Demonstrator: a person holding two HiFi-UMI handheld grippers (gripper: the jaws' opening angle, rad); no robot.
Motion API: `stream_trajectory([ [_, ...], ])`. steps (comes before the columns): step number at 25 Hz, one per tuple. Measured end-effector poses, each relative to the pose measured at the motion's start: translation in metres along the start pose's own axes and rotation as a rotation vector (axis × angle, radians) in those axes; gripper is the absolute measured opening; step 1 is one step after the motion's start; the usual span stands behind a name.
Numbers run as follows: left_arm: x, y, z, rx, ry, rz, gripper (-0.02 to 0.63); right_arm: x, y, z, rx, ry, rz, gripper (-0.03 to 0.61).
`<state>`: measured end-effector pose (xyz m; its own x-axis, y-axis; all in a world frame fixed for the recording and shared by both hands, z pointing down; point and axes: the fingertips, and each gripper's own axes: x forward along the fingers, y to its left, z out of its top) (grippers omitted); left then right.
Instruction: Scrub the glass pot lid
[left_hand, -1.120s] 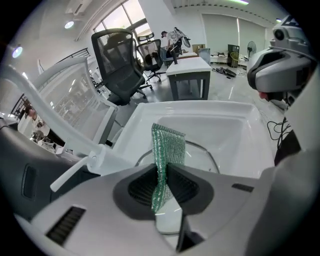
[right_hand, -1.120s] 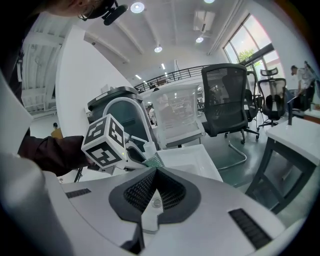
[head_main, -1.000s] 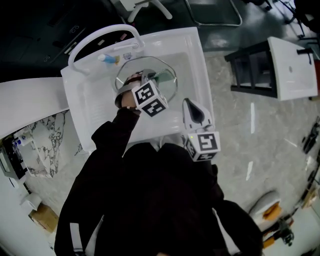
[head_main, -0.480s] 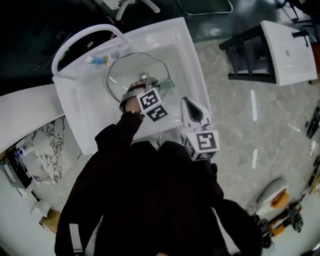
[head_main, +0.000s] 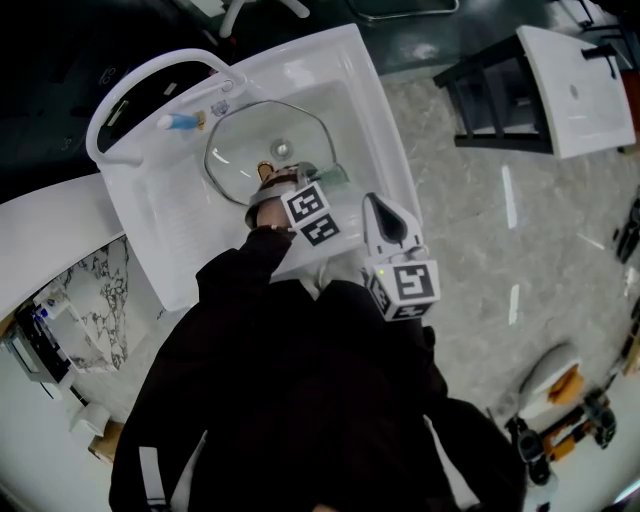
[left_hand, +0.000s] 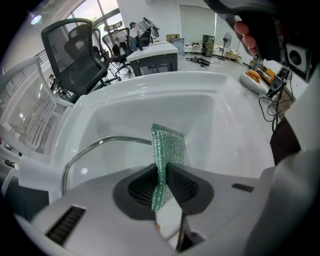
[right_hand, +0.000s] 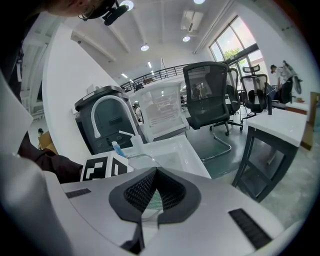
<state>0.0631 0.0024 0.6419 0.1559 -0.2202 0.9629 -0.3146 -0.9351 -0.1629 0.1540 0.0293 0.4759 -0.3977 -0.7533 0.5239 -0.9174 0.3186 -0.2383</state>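
Ceiling lamps (right_hand: 144, 47) and daylight from the windows (right_hand: 235, 37) give bright, even light, the white sink (head_main: 378, 105) shows soft glare and faint shadow, and every view bends and darkens at its edges around the sink.

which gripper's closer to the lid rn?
Left. The left gripper is over the lid in the sink, pad clamped; the right gripper sits by the sink's near-right corner, apart from the lid.
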Motion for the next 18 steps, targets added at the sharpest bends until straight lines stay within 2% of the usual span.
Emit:
stream_trajectory([
  [10,0.014,-0.007,-0.011,0.013,0.073,0.004,0.064,0.007,0.005,-0.002,0.030,0.007,0.016,0.003],
  [18,0.019,-0.003,-0.017,0.086,0.122,0.061,0.064,0.009,0.003,-0.001,0.025,0.011,0.011,0.003],
])
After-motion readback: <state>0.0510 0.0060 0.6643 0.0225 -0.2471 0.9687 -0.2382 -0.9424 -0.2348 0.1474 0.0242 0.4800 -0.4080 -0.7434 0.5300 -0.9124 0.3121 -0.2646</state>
